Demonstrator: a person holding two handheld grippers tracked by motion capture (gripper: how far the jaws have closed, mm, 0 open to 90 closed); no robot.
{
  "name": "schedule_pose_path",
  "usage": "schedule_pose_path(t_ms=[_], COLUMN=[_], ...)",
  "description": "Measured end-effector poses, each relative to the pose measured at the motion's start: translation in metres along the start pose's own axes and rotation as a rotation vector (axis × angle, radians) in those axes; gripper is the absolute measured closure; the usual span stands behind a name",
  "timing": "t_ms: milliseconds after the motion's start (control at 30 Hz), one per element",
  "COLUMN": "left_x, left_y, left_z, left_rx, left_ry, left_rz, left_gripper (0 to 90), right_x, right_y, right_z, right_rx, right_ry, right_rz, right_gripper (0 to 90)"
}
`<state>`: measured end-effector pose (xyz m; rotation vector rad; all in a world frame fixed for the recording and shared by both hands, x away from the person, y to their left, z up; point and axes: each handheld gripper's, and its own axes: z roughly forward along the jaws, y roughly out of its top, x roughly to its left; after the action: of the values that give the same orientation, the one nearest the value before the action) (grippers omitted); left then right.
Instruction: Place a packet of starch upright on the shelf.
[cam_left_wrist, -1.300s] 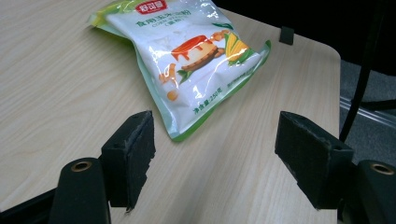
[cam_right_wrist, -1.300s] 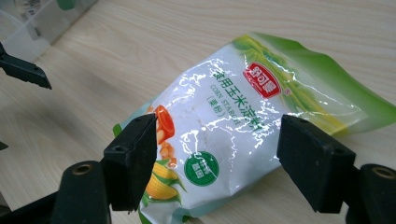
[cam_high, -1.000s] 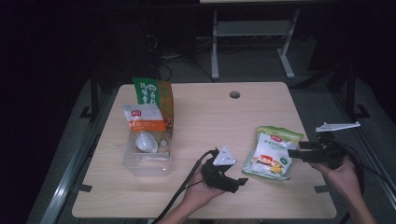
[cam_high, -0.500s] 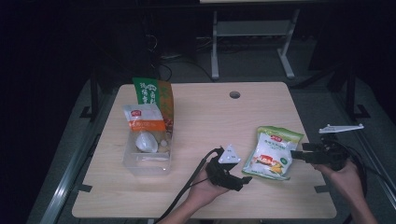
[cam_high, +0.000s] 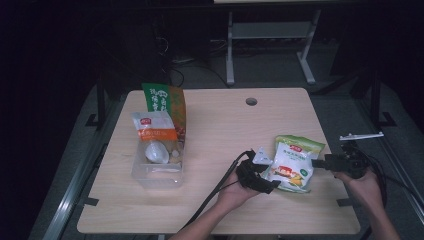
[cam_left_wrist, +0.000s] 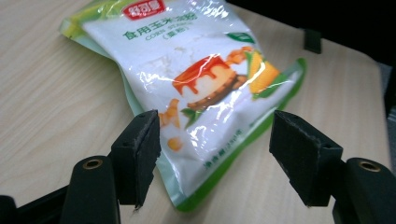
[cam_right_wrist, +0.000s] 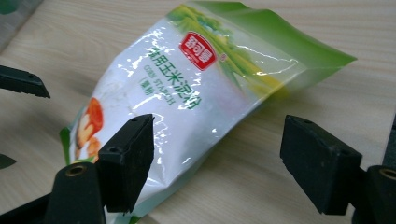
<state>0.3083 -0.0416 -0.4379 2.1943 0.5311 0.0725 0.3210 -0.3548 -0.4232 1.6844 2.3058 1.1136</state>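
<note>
Left gripper (cam_high: 267, 172) has closed in on the starch bag (cam_high: 292, 162) at lower right, jaws apart. Right gripper (cam_high: 320, 163) unchanged at the bag's right edge, jaws apart.

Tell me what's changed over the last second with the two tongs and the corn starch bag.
The left tongs slid right along the table, up to the left edge of the corn starch bag, jaws open around its lower corner. The right tongs barely moved, open at the bag's right edge. Neither has taken hold. The bag, the clear plastic bin and the pouches in it stayed put.
</note>
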Motion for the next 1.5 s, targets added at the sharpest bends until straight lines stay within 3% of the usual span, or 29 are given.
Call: schedule_pose_path(t_ms=[100, 200, 267, 300, 400, 433, 533, 600, 667, 967, 1067, 1100, 1300, 1333, 1400, 1433, 1500], left_x=[0.003, 0.006, 0.007, 0.007, 0.008, 0.009, 0.010, 0.010, 0.011, 0.023, 0.027, 0.027, 0.029, 0.029, 0.029, 0.030, 0.032], left_y=[0.001, 0.001, 0.001, 0.001, 0.001, 0.001, 0.000, 0.000, 0.000, 0.000, 0.001, 0.002, 0.004, 0.004, 0.003, 0.002, 0.001], left_z=[0.009, 0.015, 0.017, 0.017, 0.018, 0.018, 0.017, 0.017, 0.016, 0.013, 0.011, 0.009, 0.001, -0.001, -0.006, -0.008, -0.013], left_rx=[0.014, 0.032, 0.036, 0.037, 0.040, 0.039, 0.041, 0.034, 0.033, 0.004, -0.022, -0.031, -0.084, -0.084, -0.095, -0.108, -0.128], left_ry=[-0.007, -0.010, -0.013, -0.011, -0.011, -0.008, -0.017, -0.027, -0.027, -0.075, -0.113, -0.125, -0.218, -0.210, -0.209, -0.210, -0.213], left_rz=[-0.036, -0.043, -0.053, -0.052, -0.061, -0.059, -0.065, -0.079, -0.085, -0.161, -0.188, -0.189, -0.199, -0.180, -0.183, -0.184, -0.186], left_gripper=[33.9, 34.7, 35.2, 35.2, 35.1, 34.6, 32.5, 30.4, 27.7, 23.2, 23.2, 24.5, 35.4, 37.6, 45.7, 45.7, 56.1], right_x=[-0.004, -0.004, -0.003, -0.003, -0.003, -0.002, 0.006, 0.012, 0.015, 0.034, 0.042, 0.049, 0.063, 0.066, 0.073, 0.073, 0.076], right_y=[0.000, 0.001, 0.002, 0.002, 0.002, 0.003, 0.004, 0.005, 0.005, 0.003, 0.003, 0.004, 0.004, 0.004, 0.005, 0.005, 0.006], right_z=[0.008, 0.018, 0.028, 0.028, 0.031, 0.030, 0.029, 0.027, 0.023, 0.001, -0.006, -0.011, -0.016, -0.017, -0.017, -0.017, -0.018], right_rx=[0.008, 0.023, 0.044, 0.044, 0.032, 0.027, 0.032, 0.034, 0.020, -0.065, -0.091, -0.106, -0.136, -0.137, -0.150, -0.150, -0.156], right_ry=[0.018, 0.042, 0.075, 0.075, 0.118, 0.122, 0.104, 0.079, 0.085, 0.142, 0.161, 0.167, 0.194, 0.196, 0.199, 0.199, 0.204], right_rz=[0.025, 0.034, 0.048, 0.048, 0.066, 0.061, 0.005, -0.031, -0.049, -0.129, -0.170, -0.200, -0.248, -0.254, -0.271, -0.271, -0.281], right_gripper=[25.7, 29.7, 46.8, 46.8, 69.9, 77.6, 87.6, 88.5, 88.9, 89.1, 89.1, 89.1, 89.1, 89.1, 89.1, 89.1, 89.2])
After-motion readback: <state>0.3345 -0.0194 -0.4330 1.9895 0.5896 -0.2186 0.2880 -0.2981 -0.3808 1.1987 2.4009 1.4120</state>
